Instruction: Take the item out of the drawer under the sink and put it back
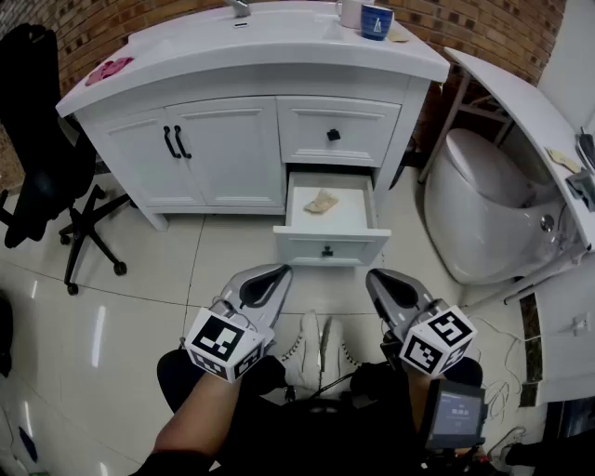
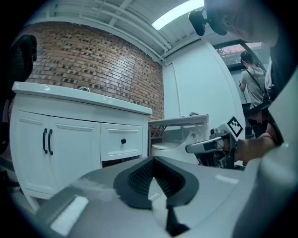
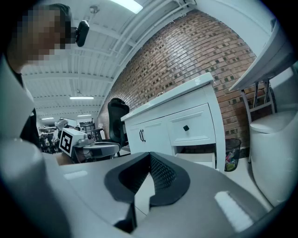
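Note:
The lower drawer [image 1: 327,244] of the white sink cabinet [image 1: 251,56] stands pulled open. A crumpled beige item [image 1: 322,202] lies on its floor. My left gripper [image 1: 278,272] and right gripper [image 1: 375,277] hover side by side over the tiled floor, just in front of the drawer and apart from it. Both are shut with nothing between their jaws. The left gripper view looks past the left gripper [image 2: 152,160] at the shut upper drawer [image 2: 122,141]. From the right gripper [image 3: 149,156] the open drawer [image 3: 200,158] shows low under the cabinet.
A black office chair [image 1: 42,177] stands left of the cabinet. A white toilet [image 1: 483,214] and a slanted white counter [image 1: 521,102] are on the right. A blue cup [image 1: 376,20] and a pink cloth [image 1: 109,69] rest on the countertop. A waste bin [image 3: 231,154] sits beside the cabinet.

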Motion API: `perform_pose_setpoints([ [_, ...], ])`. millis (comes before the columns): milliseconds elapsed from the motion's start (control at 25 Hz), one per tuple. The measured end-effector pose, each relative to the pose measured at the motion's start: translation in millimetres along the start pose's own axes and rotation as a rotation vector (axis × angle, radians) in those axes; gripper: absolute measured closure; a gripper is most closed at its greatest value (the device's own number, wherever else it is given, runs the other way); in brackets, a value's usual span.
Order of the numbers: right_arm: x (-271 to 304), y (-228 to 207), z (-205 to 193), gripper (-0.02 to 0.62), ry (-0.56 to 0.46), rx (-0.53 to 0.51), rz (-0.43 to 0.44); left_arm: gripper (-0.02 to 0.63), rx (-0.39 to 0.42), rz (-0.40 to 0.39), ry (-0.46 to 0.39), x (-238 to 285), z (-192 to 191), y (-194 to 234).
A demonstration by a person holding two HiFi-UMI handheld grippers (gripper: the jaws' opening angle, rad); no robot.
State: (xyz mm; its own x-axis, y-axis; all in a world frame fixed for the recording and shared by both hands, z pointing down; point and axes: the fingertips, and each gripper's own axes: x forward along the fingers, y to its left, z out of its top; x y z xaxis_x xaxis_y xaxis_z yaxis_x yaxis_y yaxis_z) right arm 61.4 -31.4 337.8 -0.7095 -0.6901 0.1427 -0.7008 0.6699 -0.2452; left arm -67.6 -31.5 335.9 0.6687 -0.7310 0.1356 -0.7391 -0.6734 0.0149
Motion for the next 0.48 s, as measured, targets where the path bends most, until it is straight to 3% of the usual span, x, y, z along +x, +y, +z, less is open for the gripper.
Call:
perform_pose_setpoints([
  [480,44,-37,-3,0.588,0.024,0.023,-0.014,0.6,-0.025,0.015,0.016,40,-13,36],
])
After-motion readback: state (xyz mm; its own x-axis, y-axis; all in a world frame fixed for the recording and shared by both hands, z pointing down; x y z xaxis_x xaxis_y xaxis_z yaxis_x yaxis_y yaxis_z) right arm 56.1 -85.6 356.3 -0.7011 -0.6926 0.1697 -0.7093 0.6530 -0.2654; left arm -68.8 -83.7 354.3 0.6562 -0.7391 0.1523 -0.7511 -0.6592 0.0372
